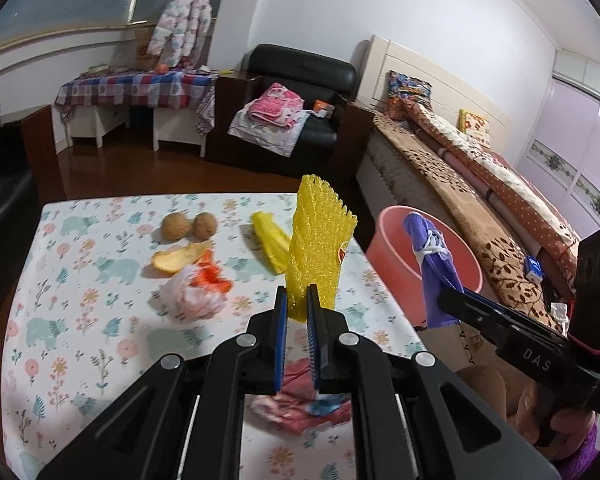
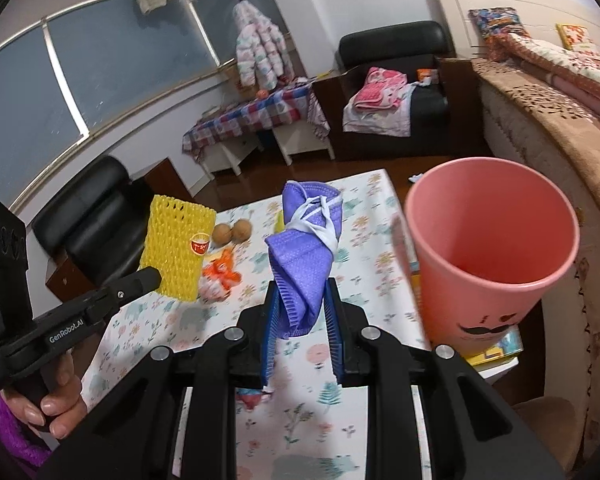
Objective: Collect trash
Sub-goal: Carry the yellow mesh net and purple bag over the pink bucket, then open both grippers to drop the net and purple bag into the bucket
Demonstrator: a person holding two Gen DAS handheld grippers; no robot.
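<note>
My left gripper (image 1: 297,300) is shut on a yellow foam fruit net (image 1: 318,248), which stands upright above the floral tablecloth (image 1: 80,288). My right gripper (image 2: 302,300) is shut on a folded purple face mask (image 2: 306,248) with white ear loops. The pink bin (image 2: 496,248) stands just right of the table, close to the mask. In the left wrist view the mask (image 1: 432,264) hangs in front of the bin (image 1: 396,248). In the right wrist view the net (image 2: 176,244) shows at the left.
On the table lie two walnuts (image 1: 188,226), an orange peel (image 1: 178,260), a crumpled tissue with orange scrap (image 1: 196,292), a yellow bag (image 1: 270,246) and a pink wrapper (image 1: 300,404). A bed (image 1: 480,200) runs behind the bin. A black armchair (image 1: 296,112) stands farther back.
</note>
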